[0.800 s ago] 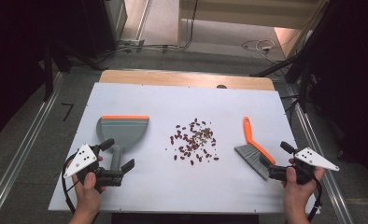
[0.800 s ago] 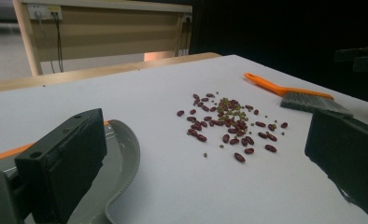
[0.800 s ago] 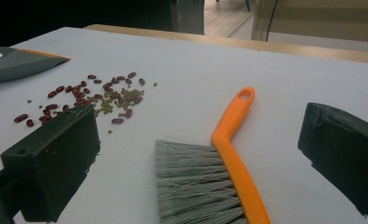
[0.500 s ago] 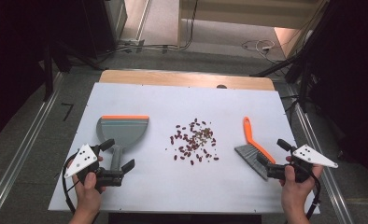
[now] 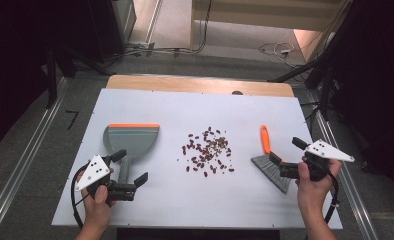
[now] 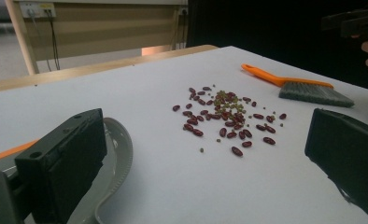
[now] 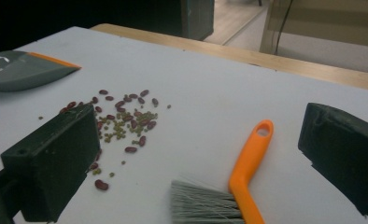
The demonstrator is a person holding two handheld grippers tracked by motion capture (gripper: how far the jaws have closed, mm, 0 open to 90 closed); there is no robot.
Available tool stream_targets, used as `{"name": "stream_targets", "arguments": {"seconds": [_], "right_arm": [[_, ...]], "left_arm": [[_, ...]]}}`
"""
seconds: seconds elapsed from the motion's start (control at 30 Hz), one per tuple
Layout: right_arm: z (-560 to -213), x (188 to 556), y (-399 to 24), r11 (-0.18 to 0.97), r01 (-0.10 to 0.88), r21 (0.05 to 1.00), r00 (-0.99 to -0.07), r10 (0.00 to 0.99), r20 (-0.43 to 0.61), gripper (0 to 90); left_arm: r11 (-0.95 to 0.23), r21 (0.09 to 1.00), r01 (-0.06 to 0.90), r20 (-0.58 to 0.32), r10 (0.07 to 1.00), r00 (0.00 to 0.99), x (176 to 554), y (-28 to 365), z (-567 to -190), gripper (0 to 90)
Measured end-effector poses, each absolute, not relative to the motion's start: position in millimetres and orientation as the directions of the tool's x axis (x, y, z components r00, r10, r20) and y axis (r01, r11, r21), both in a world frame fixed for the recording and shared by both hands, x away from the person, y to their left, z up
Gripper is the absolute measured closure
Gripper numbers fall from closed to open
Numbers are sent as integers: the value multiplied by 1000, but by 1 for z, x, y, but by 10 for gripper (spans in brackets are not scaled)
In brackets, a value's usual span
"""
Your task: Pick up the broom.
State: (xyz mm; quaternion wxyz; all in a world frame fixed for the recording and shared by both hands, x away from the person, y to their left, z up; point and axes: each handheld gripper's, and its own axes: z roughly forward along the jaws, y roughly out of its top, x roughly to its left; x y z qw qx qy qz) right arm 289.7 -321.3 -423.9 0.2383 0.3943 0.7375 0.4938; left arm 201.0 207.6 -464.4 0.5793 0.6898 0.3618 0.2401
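Two grippers we hold low at near edge of white bench [image 5: 195, 107]: left gripper [image 5: 131, 172] wide open around grey dustpan [image 5: 130, 141] handle, gripping nothing; right gripper [image 5: 284, 157] wide open, hovering by brush [image 5: 270, 162] bristles, empty. Farther in, between dustpan and orange-handled brush, we see scattered beans [image 5: 208, 151], red and small green. Dustpan's orange lip faces far edge.
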Motion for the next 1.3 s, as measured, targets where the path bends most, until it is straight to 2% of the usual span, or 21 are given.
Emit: {"name": "stream_targets", "arguments": {"seconds": [0.3,0.63,0.77,0.83,0.9,1.07,1.2,1.3], "right_arm": [[-414,323,-315,205,408,889,-543,838,56,0],[-422,361,-312,220,523,823,-509,856,95,0],[-432,371,-311,218,594,774,-490,861,134,38],[-437,375,-309,242,622,744,-477,871,116,57],[-443,377,-306,263,645,717,-463,881,94,111],[-454,381,-302,251,706,662,-400,913,81,343],[-462,382,-300,264,750,606,-360,932,40,432],[-466,383,-301,253,775,579,-354,933,66,497]], "left_arm": [[-73,972,221,-85,775,626,203,206,-465,0],[-71,972,225,-90,770,631,203,207,-465,0],[-74,971,225,-89,769,634,204,206,-465,0],[-78,972,224,-85,767,636,204,205,-465,0],[-80,971,226,-85,767,636,204,205,-465,0],[-77,970,229,-90,766,637,203,205,-465,0],[-80,971,227,-87,764,639,203,205,-465,0],[-83,970,230,-87,764,640,204,205,-466,0]]}}
